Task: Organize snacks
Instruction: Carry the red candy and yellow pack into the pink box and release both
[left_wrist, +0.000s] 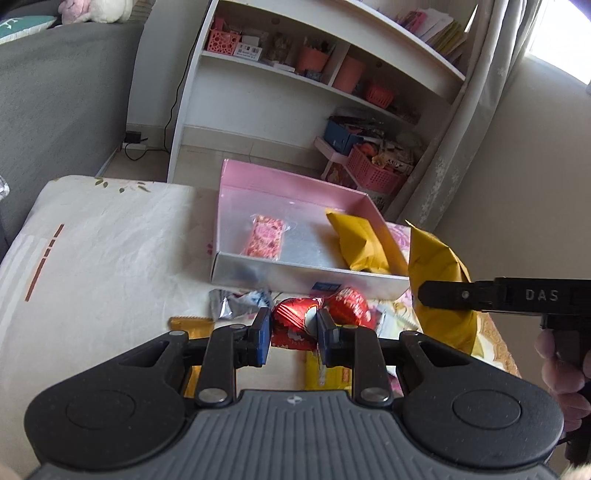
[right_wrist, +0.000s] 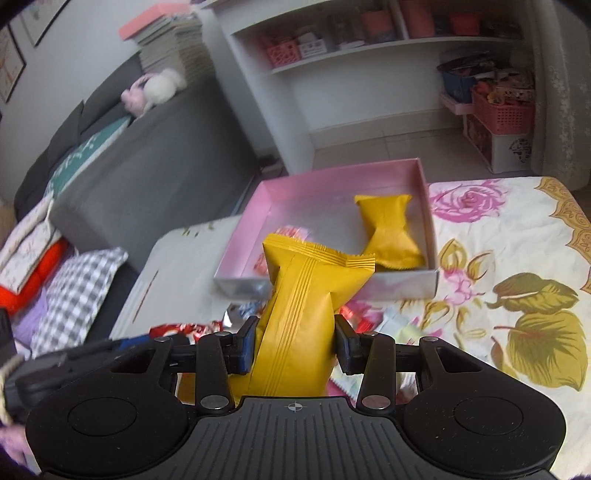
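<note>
The right claw (right_wrist: 294, 347) pinches a yellow foil snack packet (right_wrist: 303, 317) across its puffy middle, held above the near wall of the shallow pink-lined cardboard box (right_wrist: 332, 286); it looks light, crinkly and slippery, so a mid-body grip seems safest. The left claw (left_wrist: 294, 332) closes narrowly around a shiny red-wrapped sweet (left_wrist: 293, 321) on the cloth-covered surface (left_wrist: 110, 251), soft and probably crushable. A second yellow packet (right_wrist: 389, 230) lies inside the box.
</note>
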